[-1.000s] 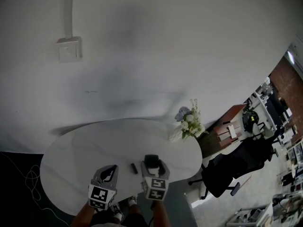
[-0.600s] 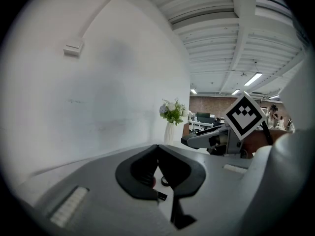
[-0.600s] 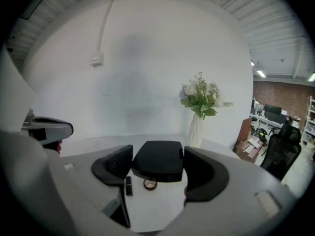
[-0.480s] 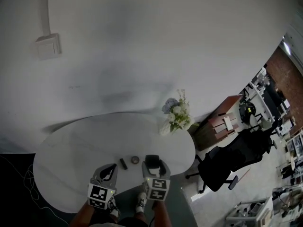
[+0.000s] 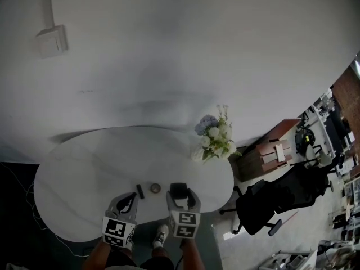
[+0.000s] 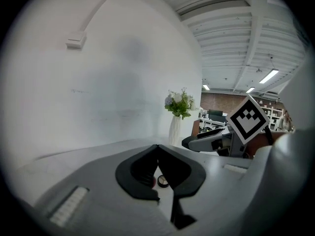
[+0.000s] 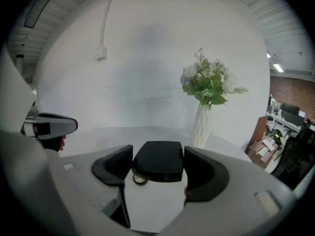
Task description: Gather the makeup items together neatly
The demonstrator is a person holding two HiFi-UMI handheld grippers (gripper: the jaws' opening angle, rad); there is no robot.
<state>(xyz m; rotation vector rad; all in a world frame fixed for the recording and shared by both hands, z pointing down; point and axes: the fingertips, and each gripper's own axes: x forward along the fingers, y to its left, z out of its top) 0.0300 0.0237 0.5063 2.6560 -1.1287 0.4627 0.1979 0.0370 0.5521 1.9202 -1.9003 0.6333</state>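
Observation:
A white oval table point(image 5: 84, 167) holds a short dark stick-shaped makeup item point(image 5: 139, 191) and a small round pot point(image 5: 154, 188) near its front edge. My right gripper point(image 5: 179, 194) is shut on a flat black compact case point(image 7: 158, 160), held just above the table to the right of the pot. That pot point(image 7: 140, 180) shows under the case's left corner. My left gripper point(image 5: 126, 202) hovers at the front edge, left of the stick. Its jaws point(image 6: 157, 149) meet at the tips with nothing held. The round pot point(image 6: 162, 181) shows through the gap behind those tips.
A white vase of flowers point(image 5: 215, 139) stands on the table's right end. A white wall point(image 5: 169, 55) rises behind the table. To the right on the floor are a black office chair point(image 5: 270, 201) and a wooden cabinet point(image 5: 267, 151).
The head view has swung, so the table now sits further left and higher. The round pot, unseen a second ago, shows beside the right gripper. Both grippers keep their states.

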